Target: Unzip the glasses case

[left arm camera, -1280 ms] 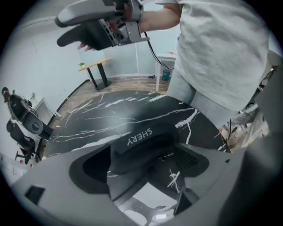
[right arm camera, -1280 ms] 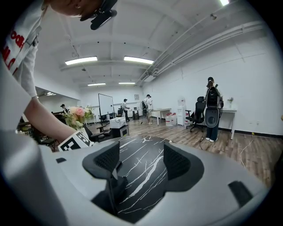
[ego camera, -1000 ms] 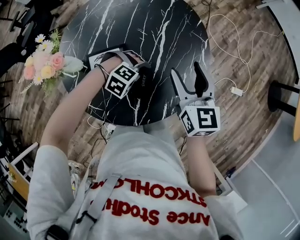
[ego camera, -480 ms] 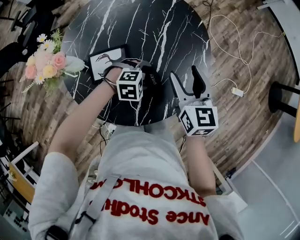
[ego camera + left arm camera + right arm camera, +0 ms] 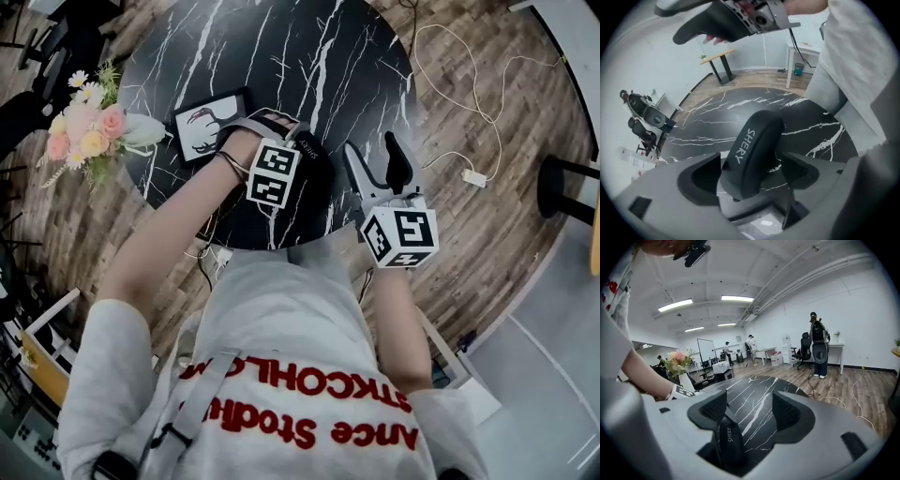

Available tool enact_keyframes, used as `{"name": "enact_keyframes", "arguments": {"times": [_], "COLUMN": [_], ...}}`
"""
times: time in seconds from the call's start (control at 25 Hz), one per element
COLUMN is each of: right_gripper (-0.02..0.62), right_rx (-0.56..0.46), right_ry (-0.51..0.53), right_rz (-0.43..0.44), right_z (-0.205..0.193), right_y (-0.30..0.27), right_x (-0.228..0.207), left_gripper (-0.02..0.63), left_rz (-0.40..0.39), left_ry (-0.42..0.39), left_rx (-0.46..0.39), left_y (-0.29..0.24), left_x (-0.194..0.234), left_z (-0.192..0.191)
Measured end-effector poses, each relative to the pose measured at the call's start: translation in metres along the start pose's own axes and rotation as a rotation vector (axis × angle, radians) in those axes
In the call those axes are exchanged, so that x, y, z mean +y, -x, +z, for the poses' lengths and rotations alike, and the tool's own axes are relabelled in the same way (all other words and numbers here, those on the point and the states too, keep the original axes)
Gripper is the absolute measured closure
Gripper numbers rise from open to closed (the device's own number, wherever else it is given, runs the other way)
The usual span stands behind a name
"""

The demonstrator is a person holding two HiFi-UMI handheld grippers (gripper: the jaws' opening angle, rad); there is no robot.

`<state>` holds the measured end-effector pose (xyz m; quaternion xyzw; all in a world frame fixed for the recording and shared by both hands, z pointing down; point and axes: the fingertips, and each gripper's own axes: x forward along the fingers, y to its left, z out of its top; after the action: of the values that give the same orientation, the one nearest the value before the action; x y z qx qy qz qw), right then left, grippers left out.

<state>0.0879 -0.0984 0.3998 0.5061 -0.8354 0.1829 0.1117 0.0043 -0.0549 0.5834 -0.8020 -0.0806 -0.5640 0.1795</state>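
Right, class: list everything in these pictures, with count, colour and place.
table: one, black with white veins, round, centre
glasses case: one, black, on the table, near edge
framed picture: one, black frame, on the table left of the case
flowers: one bunch, pink, yellow and white, table's left edge
cable: one, white, on the wooden floor, right
left tongs: one, grey, open astride the case, jaws just opening
right tongs: one, grey, open, empty, right of the case

Black glasses case (image 5: 757, 140) on marble table (image 5: 717, 112), between left gripper (image 5: 751, 159) jaws; jaws apart, just opening.
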Motion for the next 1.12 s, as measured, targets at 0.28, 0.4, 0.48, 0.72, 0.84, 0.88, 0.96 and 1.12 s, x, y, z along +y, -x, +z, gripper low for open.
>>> {"name": "enact_keyframes", "arguments": {"times": [0.28, 0.4, 0.48, 0.72, 0.84, 0.88, 0.96, 1.12], "right_gripper": [0.287, 0.288, 0.290, 0.401, 0.442, 0.442, 0.442, 0.454], "right_rx": [0.094, 0.204, 0.274, 0.409, 0.475, 0.493, 0.511, 0.517], "right_ry": [0.037, 0.048, 0.047, 0.058, 0.080, 0.078, 0.059, 0.020], "right_rz": [-0.014, 0.001, 0.019, -0.006, -0.008, -0.006, 0.001, 0.021], "right_z": [-0.038, -0.082, -0.111, -0.160, -0.179, -0.184, -0.189, -0.190], "right_y": [0.005, -0.002, -0.006, -0.023, -0.035, -0.038, -0.044, -0.049], "right_x": [-0.009, -0.009, -0.004, -0.005, -0.010, -0.011, -0.012, -0.011], "left_gripper": [0.297, 0.311, 0.313, 0.313, 0.314, 0.313, 0.313, 0.313], "left_rz": [-0.003, 0.006, 0.004, -0.007, -0.014, -0.020, -0.035, -0.046], "left_ry": [0.347, 0.509, 0.592, 0.674, 0.678, 0.682, 0.689, 0.703], "left_rx": [-0.049, -0.079, -0.085, -0.087, -0.081, -0.080, -0.078, -0.077], "left_y": [0.002, 0.004, 0.005, 0.005, 0.004, 0.004, 0.004, 0.003], "left_x": [0.019, 0.028, 0.035, 0.041, 0.042, 0.042, 0.042, 0.043], "left_z": [0.005, 0.002, 0.001, -0.001, -0.002, -0.002, -0.002, -0.002]}}
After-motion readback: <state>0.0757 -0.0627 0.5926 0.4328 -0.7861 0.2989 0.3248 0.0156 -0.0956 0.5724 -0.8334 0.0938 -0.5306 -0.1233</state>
